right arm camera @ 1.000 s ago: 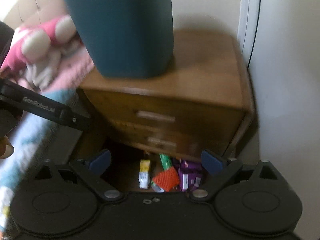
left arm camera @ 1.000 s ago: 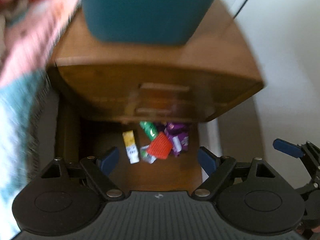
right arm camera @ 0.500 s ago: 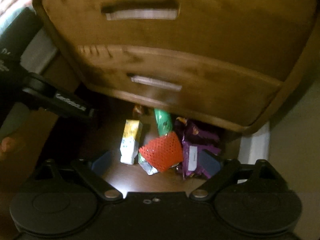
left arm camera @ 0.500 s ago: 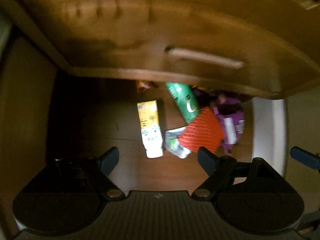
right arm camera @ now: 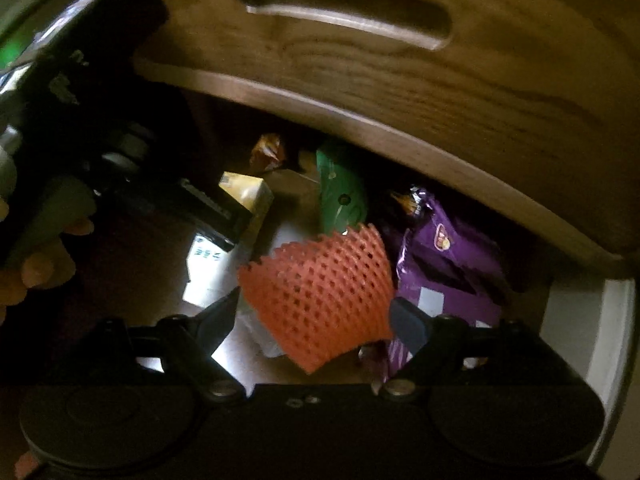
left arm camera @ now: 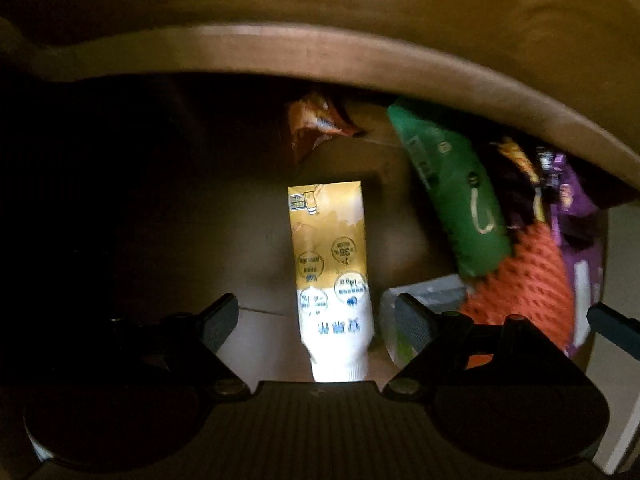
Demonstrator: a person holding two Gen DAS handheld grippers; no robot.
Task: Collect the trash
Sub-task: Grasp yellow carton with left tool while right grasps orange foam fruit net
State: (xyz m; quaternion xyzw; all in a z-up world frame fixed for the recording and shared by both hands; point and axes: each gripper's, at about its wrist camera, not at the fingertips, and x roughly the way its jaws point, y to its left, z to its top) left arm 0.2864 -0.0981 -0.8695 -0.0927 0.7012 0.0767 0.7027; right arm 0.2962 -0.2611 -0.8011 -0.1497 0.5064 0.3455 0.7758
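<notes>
On the dim wooden floor under the nightstand lies a small heap of trash. A yellow-and-white tube (left arm camera: 332,272) lies lengthwise between the fingers of my left gripper (left arm camera: 316,318), which points straight down and stands open with its pads clear of the tube. An orange foam net (right arm camera: 320,300) sits between the fingers of my right gripper (right arm camera: 316,320), whose jaws are closing on it, with the pads beside its edges. A green packet (right arm camera: 340,196), a purple wrapper (right arm camera: 448,264) and a small orange wrapper (right arm camera: 268,152) lie around them.
The nightstand's curved lower edge (left arm camera: 320,48) overhangs the heap, with a drawer handle (right arm camera: 344,20) above. A crumpled pale wrapper (left arm camera: 424,292) lies under the net. A hand (right arm camera: 40,264) holds the left tool at the right view's left. A white wall base (right arm camera: 580,320) stands on the right.
Both grippers have dropped from beside the nightstand's top to just above the floor. The trash now fills both views. The right jaws have narrowed around the orange net.
</notes>
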